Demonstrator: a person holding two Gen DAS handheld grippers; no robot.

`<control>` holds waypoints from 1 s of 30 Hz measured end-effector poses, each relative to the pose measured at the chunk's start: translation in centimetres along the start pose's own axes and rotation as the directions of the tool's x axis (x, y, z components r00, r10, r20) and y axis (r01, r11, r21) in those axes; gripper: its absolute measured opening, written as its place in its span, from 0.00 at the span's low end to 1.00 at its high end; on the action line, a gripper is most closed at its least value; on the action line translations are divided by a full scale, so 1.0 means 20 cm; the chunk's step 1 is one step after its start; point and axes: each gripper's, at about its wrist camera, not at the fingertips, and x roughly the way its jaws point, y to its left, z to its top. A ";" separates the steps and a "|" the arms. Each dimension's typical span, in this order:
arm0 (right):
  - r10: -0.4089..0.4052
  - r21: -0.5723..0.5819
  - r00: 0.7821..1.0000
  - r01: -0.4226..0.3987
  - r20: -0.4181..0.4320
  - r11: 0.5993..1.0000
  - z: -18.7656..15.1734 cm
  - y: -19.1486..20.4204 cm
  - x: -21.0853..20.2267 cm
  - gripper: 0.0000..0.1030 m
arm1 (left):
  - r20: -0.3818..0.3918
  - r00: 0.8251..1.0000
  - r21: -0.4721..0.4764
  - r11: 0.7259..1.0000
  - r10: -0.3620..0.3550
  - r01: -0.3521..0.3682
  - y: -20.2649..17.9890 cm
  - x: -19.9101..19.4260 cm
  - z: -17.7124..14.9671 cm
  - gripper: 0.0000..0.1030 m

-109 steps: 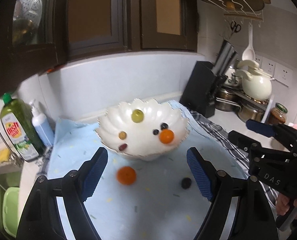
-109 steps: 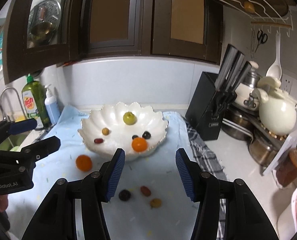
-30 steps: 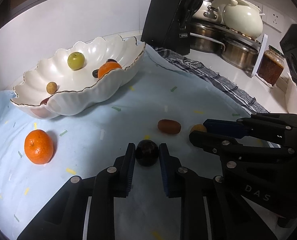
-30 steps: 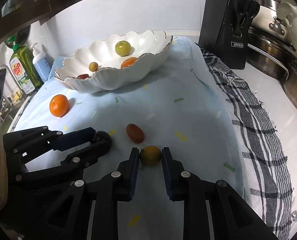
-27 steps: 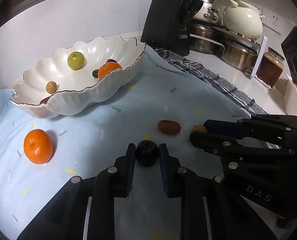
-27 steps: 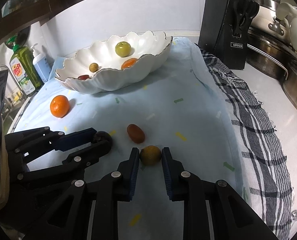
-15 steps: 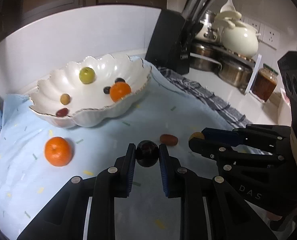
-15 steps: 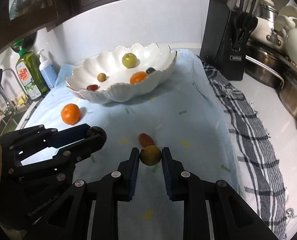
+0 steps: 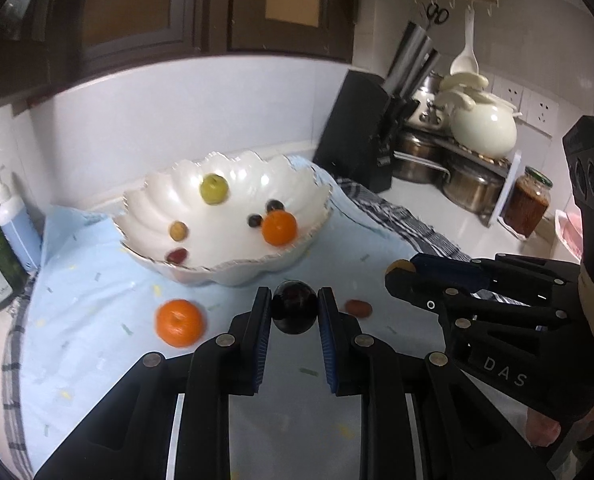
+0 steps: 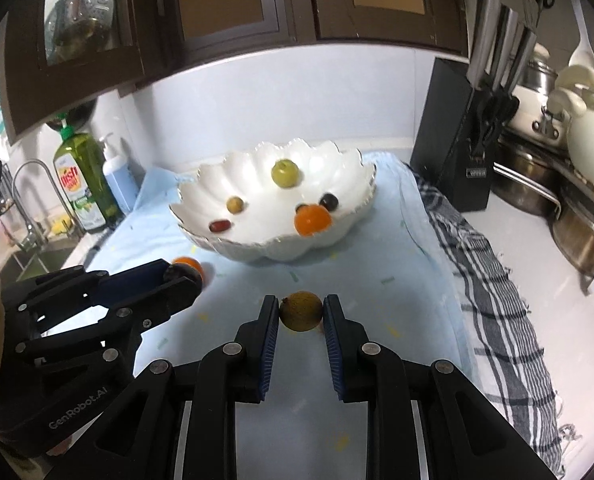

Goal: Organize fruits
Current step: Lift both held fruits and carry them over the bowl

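Note:
My left gripper (image 9: 293,307) is shut on a dark plum (image 9: 293,312) and holds it above the blue cloth, in front of the white scalloped bowl (image 9: 153,216). My right gripper (image 10: 301,312) is shut on a brownish-yellow fruit (image 10: 301,310), also lifted. The bowl (image 10: 353,184) holds a green fruit (image 10: 284,173), an orange (image 10: 312,219), dark grapes and small fruits. On the cloth lie an orange (image 9: 178,322) and a red-brown fruit (image 9: 358,307). The right gripper shows in the left wrist view (image 9: 401,272), the left gripper in the right wrist view (image 10: 181,276).
A black knife block (image 10: 461,136) stands right of the bowl, with steel pots (image 9: 469,184), a white teapot (image 9: 483,126) and a jar (image 9: 527,206) beyond. A checked towel (image 10: 493,280) lies at the cloth's right edge. Dish soap (image 10: 81,176) and a sink stand left.
Both grippers have risen from the cloth with their fruits and tilted up towards the bowl; earlier they closed on the fruits on the cloth.

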 end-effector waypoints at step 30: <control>-0.004 -0.051 0.990 0.011 0.142 0.999 0.57 0.25 0.26 0.24 | 0.089 0.989 -0.005 0.993 0.121 -0.122 0.48 0.09 0.47 0.23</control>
